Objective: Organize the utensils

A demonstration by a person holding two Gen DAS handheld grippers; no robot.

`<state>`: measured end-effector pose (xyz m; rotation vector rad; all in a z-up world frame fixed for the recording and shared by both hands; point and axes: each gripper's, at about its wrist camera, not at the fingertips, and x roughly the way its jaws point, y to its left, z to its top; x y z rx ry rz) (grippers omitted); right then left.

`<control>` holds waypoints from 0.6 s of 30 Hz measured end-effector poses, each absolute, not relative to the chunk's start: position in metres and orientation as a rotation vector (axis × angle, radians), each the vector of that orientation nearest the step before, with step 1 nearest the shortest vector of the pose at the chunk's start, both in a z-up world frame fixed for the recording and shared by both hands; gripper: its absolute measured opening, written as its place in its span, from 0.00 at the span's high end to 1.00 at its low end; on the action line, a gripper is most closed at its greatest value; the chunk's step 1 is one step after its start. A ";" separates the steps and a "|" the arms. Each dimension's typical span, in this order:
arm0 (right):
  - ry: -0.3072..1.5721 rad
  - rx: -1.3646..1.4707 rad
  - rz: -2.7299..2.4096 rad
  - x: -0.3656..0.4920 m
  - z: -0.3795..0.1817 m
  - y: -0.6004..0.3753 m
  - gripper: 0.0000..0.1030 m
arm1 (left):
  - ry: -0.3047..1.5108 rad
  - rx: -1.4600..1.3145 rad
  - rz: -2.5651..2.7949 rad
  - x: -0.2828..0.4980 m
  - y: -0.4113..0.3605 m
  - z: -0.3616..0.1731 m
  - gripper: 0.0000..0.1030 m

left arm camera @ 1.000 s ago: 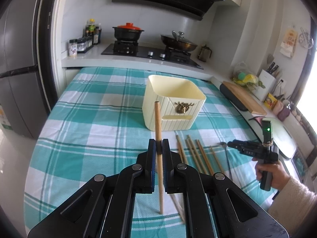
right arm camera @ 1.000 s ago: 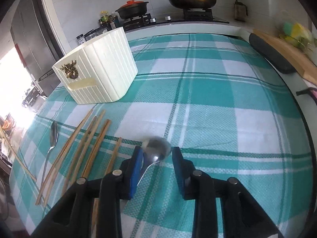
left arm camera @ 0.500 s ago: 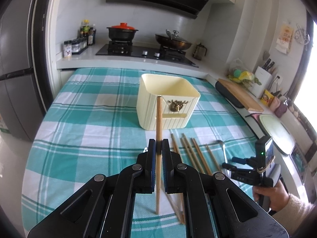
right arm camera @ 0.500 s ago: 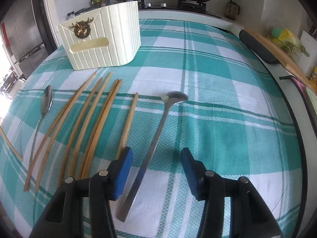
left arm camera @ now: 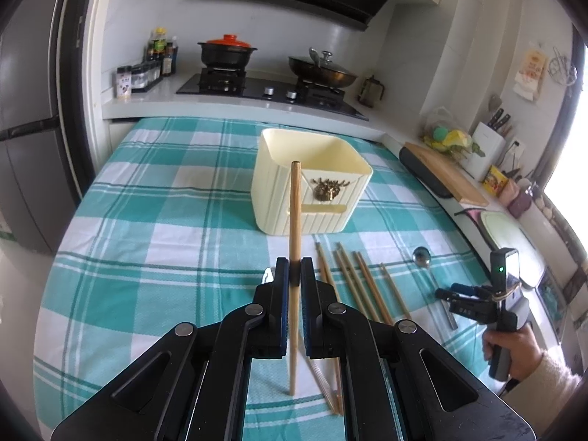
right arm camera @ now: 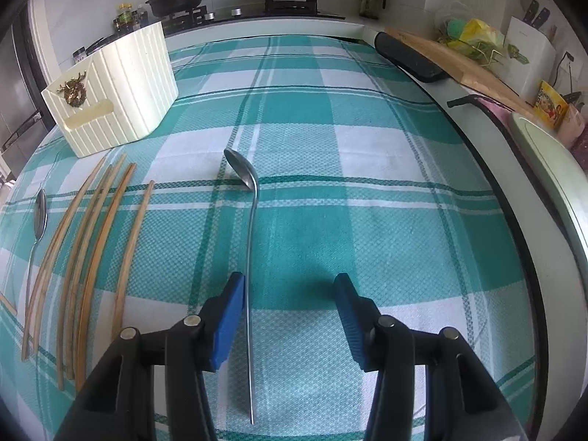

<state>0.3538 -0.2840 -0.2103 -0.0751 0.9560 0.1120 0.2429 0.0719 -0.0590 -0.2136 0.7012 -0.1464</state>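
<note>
My left hand-held gripper (left arm camera: pixel 294 275) clamps a chopstick (left arm camera: pixel 295 220) upright at frame centre, while my right hand-held gripper (right arm camera: pixel 290 294) gapes around a spoon (right arm camera: pixel 250 257) on the worktop (right arm camera: pixel 367 183), its jaws having just been opening.

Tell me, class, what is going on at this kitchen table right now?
A person is sorting utensils with a hand-held claw in each hand. The left claw is shut on a wooden chopstick, held upright in front of the cream holder. The right claw is open over a metal spoon that lies on the checked tablecloth, close to its left pad. More chopsticks and a second spoon lie loose on the cloth.
</note>
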 end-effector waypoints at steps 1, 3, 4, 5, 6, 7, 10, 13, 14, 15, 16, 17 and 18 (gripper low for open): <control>0.957 -0.079 0.111 0.355 -0.210 -0.284 0.52 | 0.701 -0.210 -0.146 0.243 0.071 -0.059 0.95; 0.953 -0.090 0.130 0.356 -0.208 -0.281 0.52 | 0.702 -0.207 -0.146 0.242 0.071 -0.059 0.95; 0.950 -0.102 0.138 0.357 -0.207 -0.279 0.52 | 0.701 -0.208 -0.145 0.242 0.071 -0.060 0.95; 0.947 -0.109 0.150 0.359 -0.206 -0.276 0.52 | 0.702 -0.209 -0.145 0.242 0.071 -0.060 0.95; 0.947 -0.108 0.157 0.362 -0.206 -0.273 0.49 | 0.702 -0.210 -0.145 0.242 0.071 -0.059 0.95; 0.953 -0.100 0.163 0.366 -0.207 -0.272 0.49 | 0.702 -0.210 -0.145 0.243 0.071 -0.059 0.95; 0.957 -0.060 0.148 0.383 -0.211 -0.270 0.49 | 0.702 -0.209 -0.145 0.243 0.071 -0.059 0.95; 0.953 -0.028 0.144 0.400 -0.211 -0.266 0.49 | 0.703 -0.208 -0.146 0.244 0.071 -0.060 0.95; 0.948 -0.027 0.140 0.405 -0.212 -0.262 0.48 | 0.704 -0.208 -0.147 0.244 0.071 -0.060 0.95; 0.941 -0.035 0.132 0.410 -0.212 -0.258 0.46 | 0.705 -0.208 -0.147 0.245 0.071 -0.060 0.95; 0.933 -0.043 0.121 0.413 -0.213 -0.254 0.46 | 0.705 -0.209 -0.147 0.246 0.071 -0.061 0.95; 0.924 -0.048 0.112 0.416 -0.213 -0.251 0.46 | 0.706 -0.211 -0.147 0.247 0.071 -0.061 0.95; 0.913 -0.051 0.101 0.419 -0.214 -0.249 0.45 | 0.707 -0.212 -0.147 0.248 0.071 -0.061 0.95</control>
